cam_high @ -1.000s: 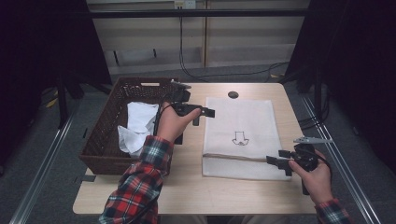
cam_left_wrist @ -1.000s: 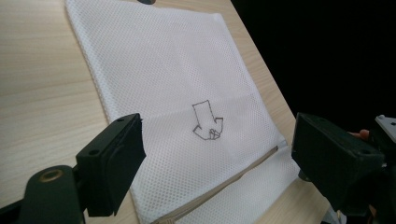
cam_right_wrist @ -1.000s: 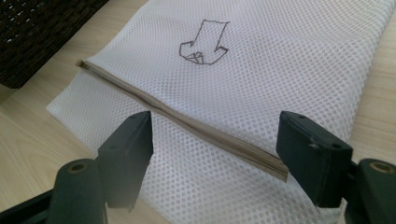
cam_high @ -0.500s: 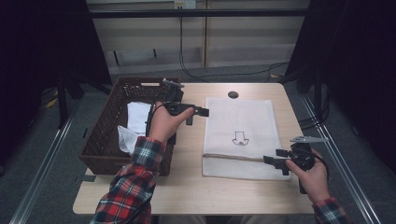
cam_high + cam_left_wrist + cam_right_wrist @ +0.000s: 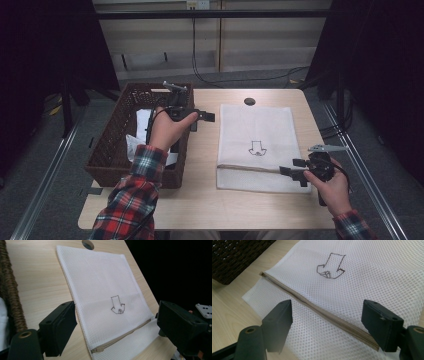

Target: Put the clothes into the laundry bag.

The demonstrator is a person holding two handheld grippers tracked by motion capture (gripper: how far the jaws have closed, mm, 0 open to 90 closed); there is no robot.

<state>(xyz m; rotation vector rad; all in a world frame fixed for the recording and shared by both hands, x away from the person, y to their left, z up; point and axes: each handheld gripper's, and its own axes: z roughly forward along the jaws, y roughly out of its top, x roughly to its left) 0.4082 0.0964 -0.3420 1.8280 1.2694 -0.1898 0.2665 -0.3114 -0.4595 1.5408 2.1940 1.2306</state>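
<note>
Jaws of both grippers stand apart, empty, near the mesh bag (image 5: 256,145).

left gripper (image 5: 201,119) lifted off the basket (image 5: 112,150), nearer the mesh bag (image 5: 260,130)

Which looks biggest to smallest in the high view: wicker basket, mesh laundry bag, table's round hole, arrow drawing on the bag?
1. Wicker basket, though it looks close to the bag in footprint, so that call is loose.
2. Mesh laundry bag.
3. Arrow drawing.
4. Round hole, not far off the drawing in size.
</note>
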